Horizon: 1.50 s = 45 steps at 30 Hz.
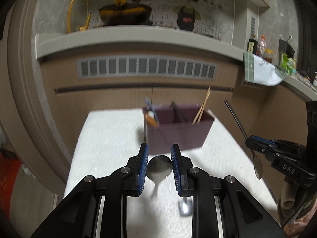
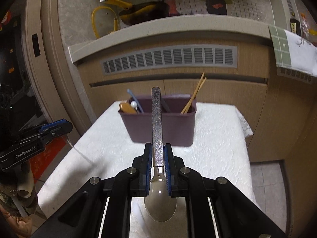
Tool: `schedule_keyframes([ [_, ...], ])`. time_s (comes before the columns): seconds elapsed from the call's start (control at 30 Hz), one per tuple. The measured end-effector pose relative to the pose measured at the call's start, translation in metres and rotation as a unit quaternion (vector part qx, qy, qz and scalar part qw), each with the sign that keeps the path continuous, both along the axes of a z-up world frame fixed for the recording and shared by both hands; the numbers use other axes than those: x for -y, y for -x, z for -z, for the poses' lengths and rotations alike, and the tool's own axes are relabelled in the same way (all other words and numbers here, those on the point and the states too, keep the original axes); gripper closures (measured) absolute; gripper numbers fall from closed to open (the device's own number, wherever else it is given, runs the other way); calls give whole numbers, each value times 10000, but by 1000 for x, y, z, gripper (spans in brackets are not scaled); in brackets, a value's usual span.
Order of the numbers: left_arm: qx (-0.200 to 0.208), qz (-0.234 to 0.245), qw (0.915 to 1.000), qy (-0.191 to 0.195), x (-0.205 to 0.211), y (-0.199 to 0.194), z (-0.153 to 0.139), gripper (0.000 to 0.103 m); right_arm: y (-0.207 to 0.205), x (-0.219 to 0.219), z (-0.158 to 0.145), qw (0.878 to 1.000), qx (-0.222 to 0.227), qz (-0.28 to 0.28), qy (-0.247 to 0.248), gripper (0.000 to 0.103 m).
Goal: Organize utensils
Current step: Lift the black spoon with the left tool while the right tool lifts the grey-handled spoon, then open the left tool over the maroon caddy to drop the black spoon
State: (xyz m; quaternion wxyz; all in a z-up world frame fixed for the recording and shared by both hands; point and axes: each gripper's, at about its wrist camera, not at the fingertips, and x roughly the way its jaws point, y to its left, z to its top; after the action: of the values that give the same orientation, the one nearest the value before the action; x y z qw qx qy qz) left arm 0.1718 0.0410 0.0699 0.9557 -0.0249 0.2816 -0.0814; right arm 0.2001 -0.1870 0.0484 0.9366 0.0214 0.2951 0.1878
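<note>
Grip comes first: the right gripper (image 2: 158,154) has its blue pads pressed against the neck of a metal spoon (image 2: 157,130), where the textured handle meets the bowl. That handle points up and away toward the purple caddy (image 2: 158,127), while the spoon's bowl hangs low between the gripper's black arms, above the white cloth (image 2: 214,138). In the left wrist view the same right gripper (image 1: 250,139) shows at the right edge, spoon handle slanting up and bowl dangling below its jaws.

The left gripper (image 1: 159,154) pinches a second spoon (image 1: 159,169) by the sides of its round bowl, the jaws only narrowly apart around it. Its stem drops toward the camera and is blurred; a shiny handle end seems to show lower down, just above the cloth. From the right wrist view the left gripper (image 2: 65,126) appears at the left edge, level with the caddy's base, its contents hidden.

The caddy stands at the far end of the cloth-covered table, beyond both grippers. It has dividers inside. Its left compartment holds an orange-handled utensil (image 2: 126,107) and a blue one (image 2: 136,101); its right compartment holds wooden chopsticks (image 2: 195,93) leaning right.

Behind the caddy runs a wooden cabinet with a grey vent grille (image 2: 170,59), topped by a pale counter carrying a dark pan with a yellow handle (image 2: 138,12).
</note>
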Motion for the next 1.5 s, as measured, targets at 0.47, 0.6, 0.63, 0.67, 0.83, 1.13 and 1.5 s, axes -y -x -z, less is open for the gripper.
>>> schedule_keyframes([
  [0.47,550,467,9971,233,6,-87,-71,83,-71,1,-71,9937,1090,241,121,92],
  [0.6,-356,691,9969,77,13,-104,-13,80,-71,4,-38,9977,585,109,314,92],
  [0.63,-663,883,9939,39,20,-107,8,79,-69,5,-26,9985,385,70,373,92],
  [0.67,-904,1078,9901,-10,27,-108,26,78,-68,6,-17,9988,262,41,412,92],
  [0.83,-1812,2171,9571,-624,76,-105,89,73,-47,22,46,9951,-678,62,715,92],
  [1.13,-2484,2336,9283,-1484,110,-110,132,48,-27,49,124,9794,-1958,231,433,92],
  [1.5,-2971,2438,9207,-676,97,-57,124,42,-54,22,132,9742,-2048,-123,935,91],
])
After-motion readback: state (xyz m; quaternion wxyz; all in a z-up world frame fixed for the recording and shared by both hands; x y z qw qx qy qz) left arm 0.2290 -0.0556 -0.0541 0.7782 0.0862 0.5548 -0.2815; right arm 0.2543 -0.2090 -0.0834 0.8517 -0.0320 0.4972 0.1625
